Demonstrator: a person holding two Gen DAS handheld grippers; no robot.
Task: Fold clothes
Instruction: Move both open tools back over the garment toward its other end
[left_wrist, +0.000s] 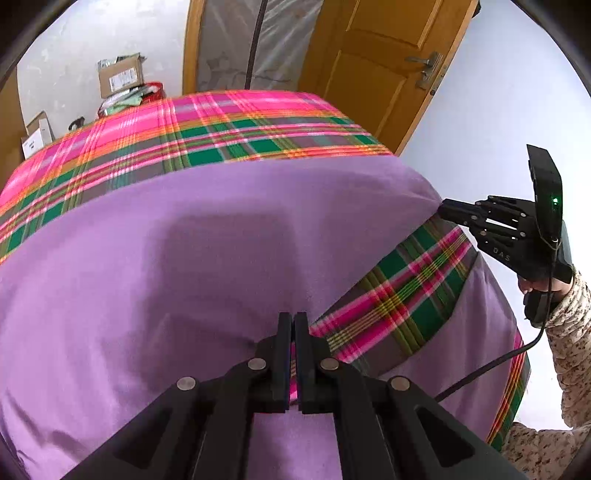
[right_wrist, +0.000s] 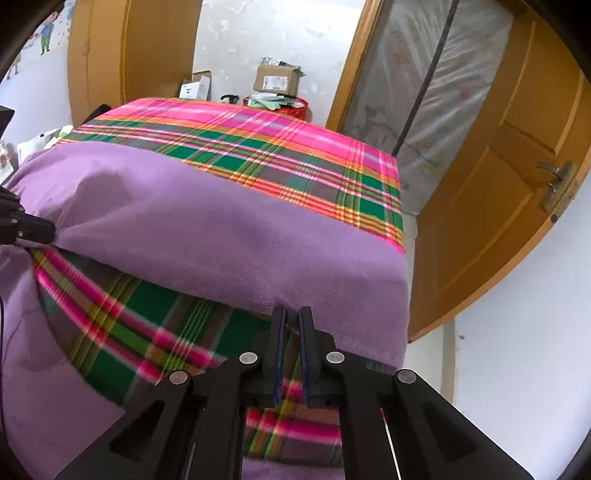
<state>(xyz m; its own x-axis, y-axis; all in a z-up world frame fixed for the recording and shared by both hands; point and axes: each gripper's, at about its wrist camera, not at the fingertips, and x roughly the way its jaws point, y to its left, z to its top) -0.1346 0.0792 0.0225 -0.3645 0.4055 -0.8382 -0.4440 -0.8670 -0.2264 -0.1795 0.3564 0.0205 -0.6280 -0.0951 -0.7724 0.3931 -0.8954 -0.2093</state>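
Two grippers (left_wrist: 293, 321) (right_wrist: 291, 317) on 1 purple cloth (left_wrist: 184, 258).

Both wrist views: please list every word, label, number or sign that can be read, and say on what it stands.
"DAS": raised letters on the black body of the right tool, left wrist view; the first letter is uncertain.
Shipping label on the brown cardboard box: too small to read.
Print on the white box: too blurred to read.
Nothing else is readable.

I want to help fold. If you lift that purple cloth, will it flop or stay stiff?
Probably floppy: the purple cloth sags and curves between the left tool and right tool pinching its edge. It looks light, thin enough for narrow pinches. Its fuzzy surface likely won't slip.
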